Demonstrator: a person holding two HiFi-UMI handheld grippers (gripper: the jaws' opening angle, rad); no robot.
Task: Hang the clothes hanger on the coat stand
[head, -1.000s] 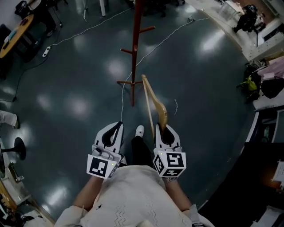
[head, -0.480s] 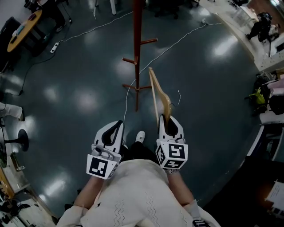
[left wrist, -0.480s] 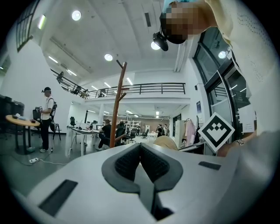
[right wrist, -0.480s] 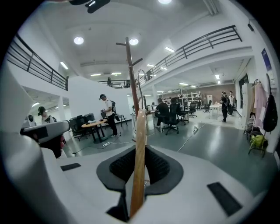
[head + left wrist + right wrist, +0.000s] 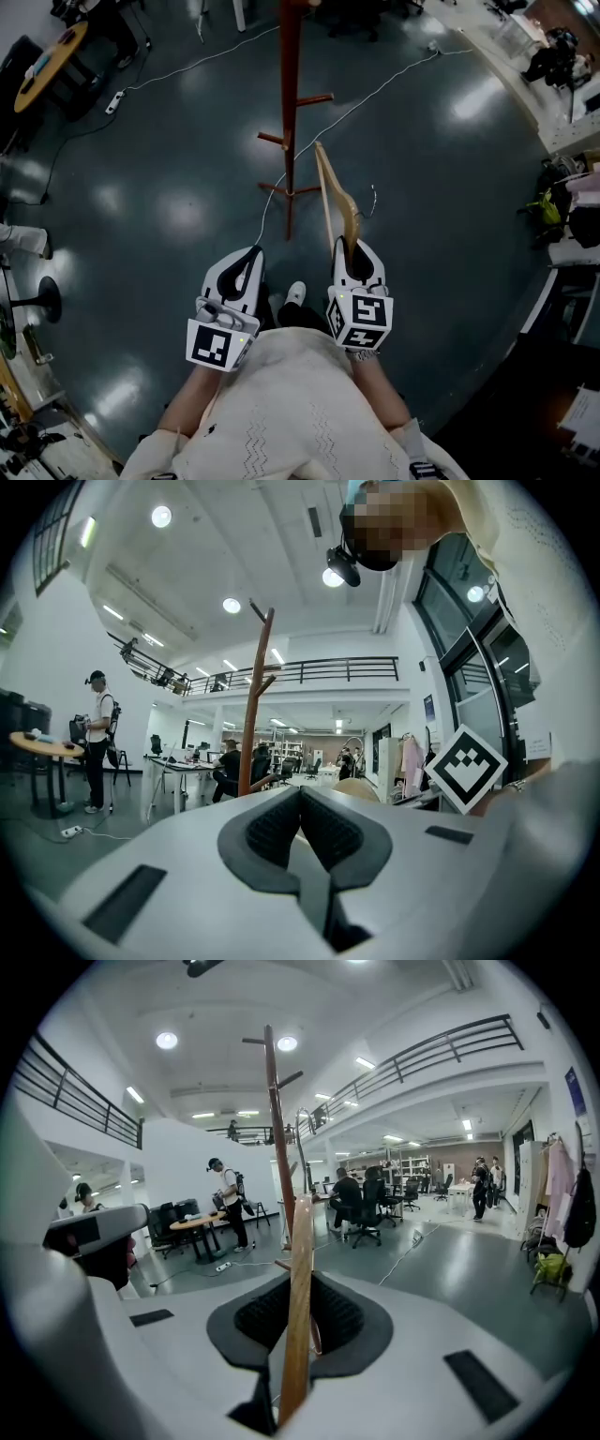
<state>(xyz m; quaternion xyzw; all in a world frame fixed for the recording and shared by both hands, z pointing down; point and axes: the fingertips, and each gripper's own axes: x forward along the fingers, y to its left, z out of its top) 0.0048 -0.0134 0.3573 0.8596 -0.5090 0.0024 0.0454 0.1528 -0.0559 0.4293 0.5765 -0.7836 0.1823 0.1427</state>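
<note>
A reddish-brown coat stand [image 5: 292, 103] with short side pegs rises from the dark floor straight ahead; it also shows as a tall pole, the coat stand [image 5: 275, 1129], and the coat stand [image 5: 254, 714]. My right gripper [image 5: 352, 251] is shut on a light wooden clothes hanger [image 5: 334, 202], which points forward and up just right of the stand's base. In the right gripper view the clothes hanger [image 5: 299, 1288] stands edge-on between the jaws. My left gripper [image 5: 246, 266] is shut with nothing between its jaws and sits level with the right one.
A white cable [image 5: 366, 89] runs across the floor past the stand's base. A round table [image 5: 45, 58] stands far left; desks and bags [image 5: 562, 202] line the right side. People stand and sit in the background, one by the table [image 5: 226, 1199]. My white shoe [image 5: 294, 293] shows between the grippers.
Over the second the stand has come a little nearer in the head view. Both grippers keep their places and the right one still holds the hanger.
</note>
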